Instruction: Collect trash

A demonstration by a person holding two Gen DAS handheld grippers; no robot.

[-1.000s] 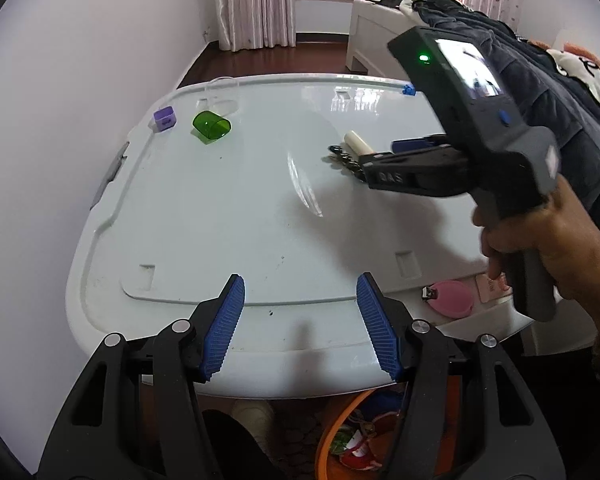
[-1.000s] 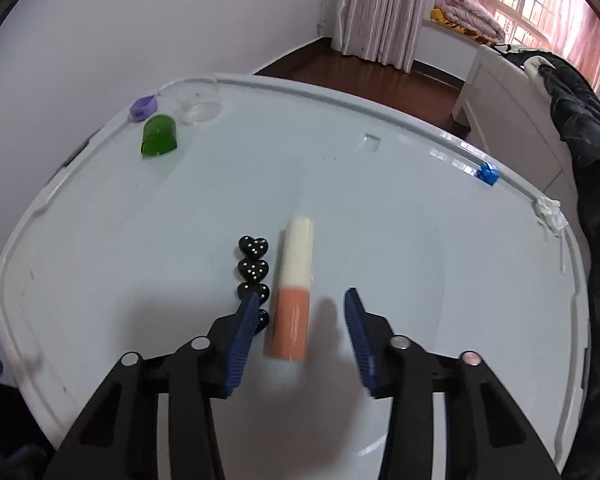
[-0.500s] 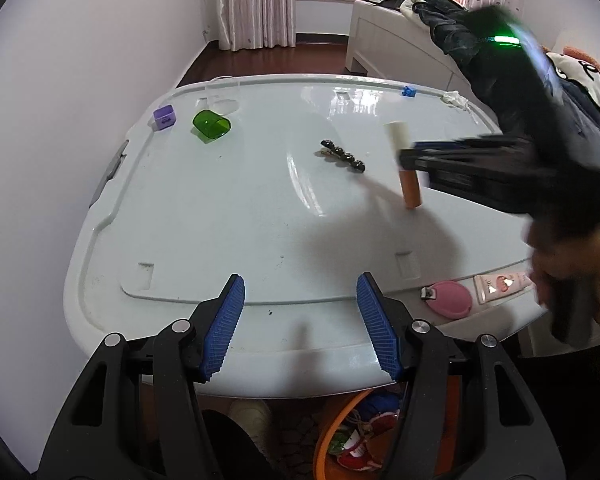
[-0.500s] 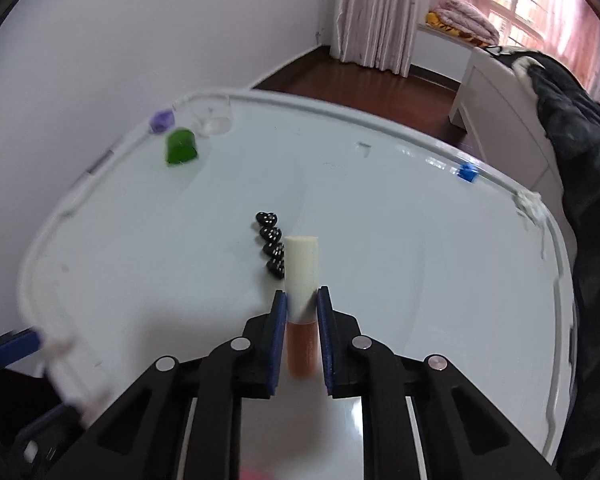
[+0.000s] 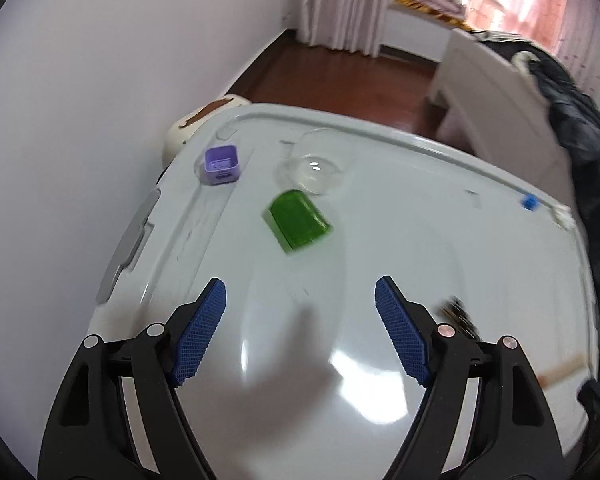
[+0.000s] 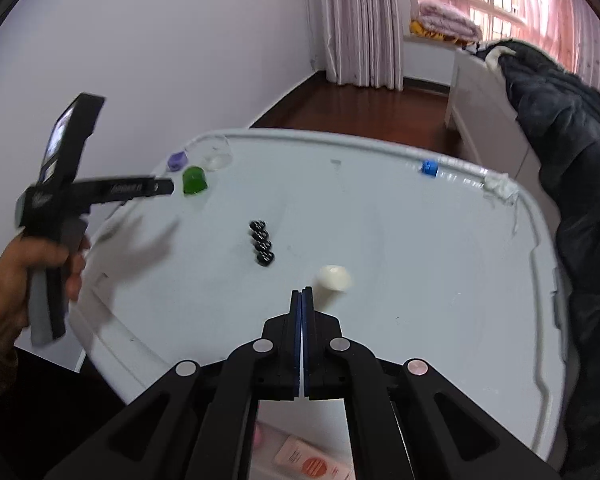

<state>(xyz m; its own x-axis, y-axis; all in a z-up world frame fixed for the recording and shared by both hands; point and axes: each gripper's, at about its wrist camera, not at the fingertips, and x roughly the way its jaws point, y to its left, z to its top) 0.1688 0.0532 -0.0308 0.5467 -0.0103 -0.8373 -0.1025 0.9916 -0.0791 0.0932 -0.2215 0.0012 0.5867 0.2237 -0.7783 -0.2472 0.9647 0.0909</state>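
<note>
Blue ribbed pads line the left claw (image 5: 300,332), which gapes wide with nothing between them, poised above the glossy white tabletop (image 5: 440,240) and aimed at a green translucent cup (image 5: 299,221) lying on its side just ahead. Seen from the right wrist, a bare hand (image 6: 24,276) grips this claw's black pistol handle at the tabletop's left edge, its fingers levelled toward the green cup.

The right claw (image 6: 302,300) is pressed fully together, pads meeting with only a thin seam between them. A cream-capped tube (image 6: 332,280) sits just beyond and slightly right of its tips; whether the tips pinch the tube's lower part cannot be told, since that part is hidden behind them. The tube's rounded cream end faces the camera, and in the left wrist view a blurred tan sliver shows at the far right edge.

Beyond the green cup stand a clear glass bowl (image 5: 314,164) and, to its left, a small purple box (image 5: 221,165), open side up. A string of black beads (image 6: 262,242) lies in a short line near the tabletop's middle, apart from the tube. A small blue piece (image 6: 429,168) rests against the far rim.
</note>
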